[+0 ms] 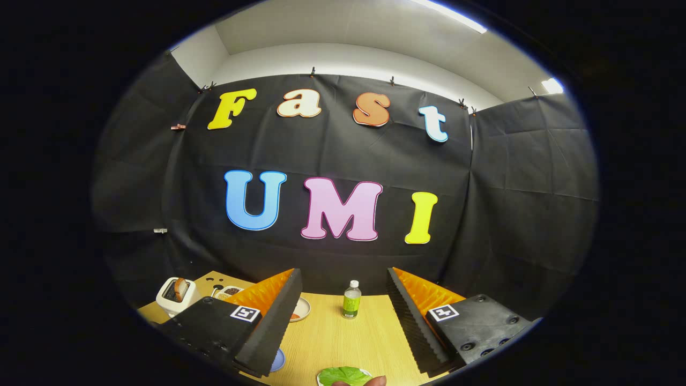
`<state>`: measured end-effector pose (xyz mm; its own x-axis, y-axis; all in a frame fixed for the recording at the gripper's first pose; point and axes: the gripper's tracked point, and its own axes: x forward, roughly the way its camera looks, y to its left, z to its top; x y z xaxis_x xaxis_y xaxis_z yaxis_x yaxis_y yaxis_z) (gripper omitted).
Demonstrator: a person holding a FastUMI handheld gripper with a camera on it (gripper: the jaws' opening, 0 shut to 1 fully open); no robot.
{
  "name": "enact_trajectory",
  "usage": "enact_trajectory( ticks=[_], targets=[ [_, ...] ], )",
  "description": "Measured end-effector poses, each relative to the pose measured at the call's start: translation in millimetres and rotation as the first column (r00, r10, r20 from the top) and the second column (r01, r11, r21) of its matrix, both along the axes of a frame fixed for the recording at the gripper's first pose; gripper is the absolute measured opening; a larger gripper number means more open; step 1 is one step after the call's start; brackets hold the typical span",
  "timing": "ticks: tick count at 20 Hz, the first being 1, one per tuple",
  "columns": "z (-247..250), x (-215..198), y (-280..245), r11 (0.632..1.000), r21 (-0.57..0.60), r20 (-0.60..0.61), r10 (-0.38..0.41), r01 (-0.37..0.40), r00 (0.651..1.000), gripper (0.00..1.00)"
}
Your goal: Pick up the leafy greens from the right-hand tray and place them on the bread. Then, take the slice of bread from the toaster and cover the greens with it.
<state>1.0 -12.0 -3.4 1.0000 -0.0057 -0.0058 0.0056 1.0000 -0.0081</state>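
My gripper [343,321] is open above the wooden table [332,338], its two fingers spread wide with nothing between them. Below and between the fingertips lies a green leaf [345,375] on a white tray [320,378], with a fingertip of a person's hand [359,382] touching its near edge. Beyond the left finger stands a white toaster [174,297] with a browned slice of bread [180,288] sticking up from its slot. The bread that takes the greens is hidden from me.
A small bottle with a green label [351,300] stands upright ahead, between the fingers, near the table's far edge. A plate [302,309] shows past the left finger, small dishes [228,292] sit by the toaster, and a blue dish [278,360] peeks out under the left finger.
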Motion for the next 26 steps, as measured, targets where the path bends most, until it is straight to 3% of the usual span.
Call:
enact_trajectory(
  ticks=[3,5,9,14,18,22,26],
  targets=[
    [-2.5,2.3,0.4,1.0,-0.003,-0.005,0.02,-0.02,1.0,0.98],
    [-15.2,4.0,1.2,0.997,-0.021,-0.045,0.076,-0.077,0.996,0.98],
    [-87.6,-3.6,-6.7,0.971,-0.059,-0.276,0.209,-0.234,0.938,0.98],
    [-205.7,-26.4,-21.4,0.93,-0.098,-0.536,0.251,-0.355,0.806,0.96],
    [-295.9,-39.6,-16.9,0.887,-0.054,-0.696,0.297,-0.46,0.654,0.94],
    [-368.0,-47.2,-15.4,0.855,0.006,-0.801,0.315,-0.519,0.509,0.9],
    [-416.6,-47.1,-11.1,0.82,0.044,-0.859,0.323,-0.57,0.398,0.86]
  ],
)
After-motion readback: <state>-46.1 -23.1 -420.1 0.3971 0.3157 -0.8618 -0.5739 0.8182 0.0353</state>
